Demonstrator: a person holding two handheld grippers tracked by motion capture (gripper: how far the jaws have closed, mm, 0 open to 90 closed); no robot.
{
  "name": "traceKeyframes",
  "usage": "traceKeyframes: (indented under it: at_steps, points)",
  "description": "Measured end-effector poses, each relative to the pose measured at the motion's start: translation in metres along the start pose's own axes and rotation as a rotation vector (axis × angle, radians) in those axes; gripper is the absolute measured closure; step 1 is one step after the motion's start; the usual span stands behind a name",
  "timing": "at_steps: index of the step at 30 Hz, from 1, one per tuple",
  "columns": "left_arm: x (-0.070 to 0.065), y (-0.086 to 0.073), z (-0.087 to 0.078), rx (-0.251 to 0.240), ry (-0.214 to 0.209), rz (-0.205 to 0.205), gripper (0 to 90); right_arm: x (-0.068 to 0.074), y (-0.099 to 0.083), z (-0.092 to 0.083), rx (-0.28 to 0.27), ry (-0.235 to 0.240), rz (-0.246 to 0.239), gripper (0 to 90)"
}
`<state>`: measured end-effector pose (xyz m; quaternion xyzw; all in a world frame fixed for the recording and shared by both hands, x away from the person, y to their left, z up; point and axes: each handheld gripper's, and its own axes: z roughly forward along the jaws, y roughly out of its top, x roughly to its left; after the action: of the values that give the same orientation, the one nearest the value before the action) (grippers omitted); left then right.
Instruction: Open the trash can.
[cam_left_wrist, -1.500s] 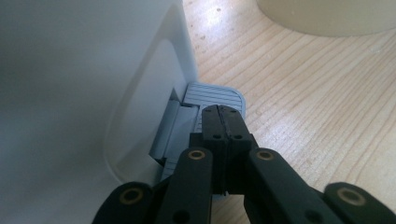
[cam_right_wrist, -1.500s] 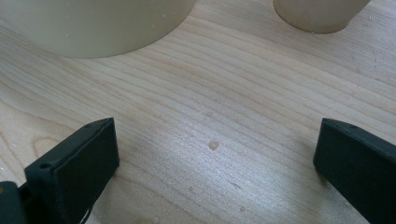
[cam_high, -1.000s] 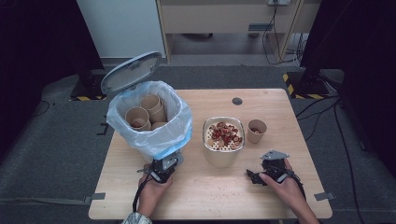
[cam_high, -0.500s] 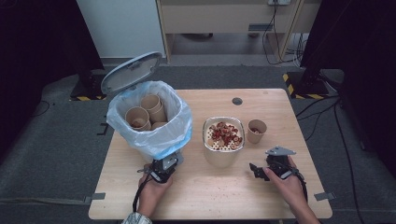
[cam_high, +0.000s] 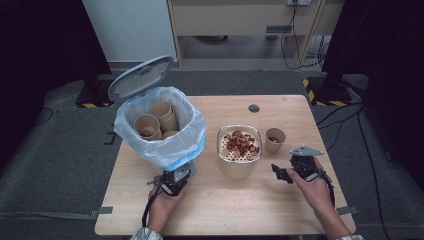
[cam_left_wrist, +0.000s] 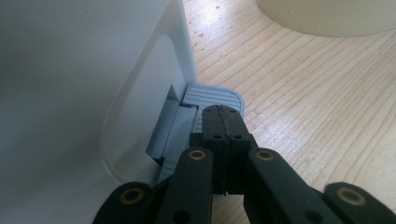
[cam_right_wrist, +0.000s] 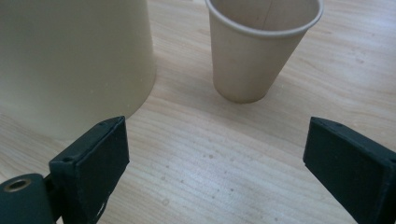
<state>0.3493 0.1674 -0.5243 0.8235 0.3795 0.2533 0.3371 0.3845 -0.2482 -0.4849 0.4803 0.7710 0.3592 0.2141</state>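
Note:
A white pedal bin (cam_high: 165, 150) lined with a blue bag stands at the table's left, its grey lid (cam_high: 140, 77) raised. Several paper cups (cam_high: 156, 120) lie inside. My left gripper (cam_high: 175, 179) (cam_left_wrist: 223, 114) is shut with nothing between its jaws, its tip resting on the bin's grey pedal (cam_left_wrist: 212, 95). A small paper cup (cam_high: 275, 140) (cam_right_wrist: 261, 46) stands upright at the right. My right gripper (cam_high: 287, 169) (cam_right_wrist: 219, 154) is open just in front of that cup, not touching it.
A cream container (cam_high: 239, 162) (cam_right_wrist: 74, 60) topped with a strainer of red and brown scraps (cam_high: 240, 144) stands between bin and cup, close to my right gripper's left jaw. A round dark grommet (cam_high: 254, 108) sits in the far tabletop.
My right gripper has edged forward and slightly right, toward the small paper cup. My left gripper stays on the pedal and the lid stays up.

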Motion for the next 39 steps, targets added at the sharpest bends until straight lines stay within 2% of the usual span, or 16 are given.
traceKeyframes:
  at_steps: [6,11,21,33,35,39]
  points:
    - [0.0,0.0,0.0,0.0,0.0,0.0,89.3,-0.004,0.009,-0.003,-0.006,-0.006,0.002,7.5]
    - [0.001,0.0,0.0,-0.001,-0.005,-0.005,89.3,-0.008,0.016,-0.002,-0.017,-0.009,0.029,7.5]
    - [0.0,0.0,0.0,-0.001,-0.004,-0.003,89.3,-0.015,0.03,-0.002,-0.026,-0.011,0.046,7.7]
    - [0.001,0.0,0.0,0.001,-0.005,-0.004,89.3,-0.015,0.034,-0.003,-0.028,-0.014,0.038,7.3]
    - [0.001,0.0,0.0,0.001,-0.006,-0.004,89.3,-0.016,0.033,-0.001,-0.032,-0.015,0.033,7.3]
    - [0.001,0.0,0.0,0.001,-0.007,-0.004,89.3,-0.018,0.029,0.008,-0.032,-0.008,0.055,7.3]
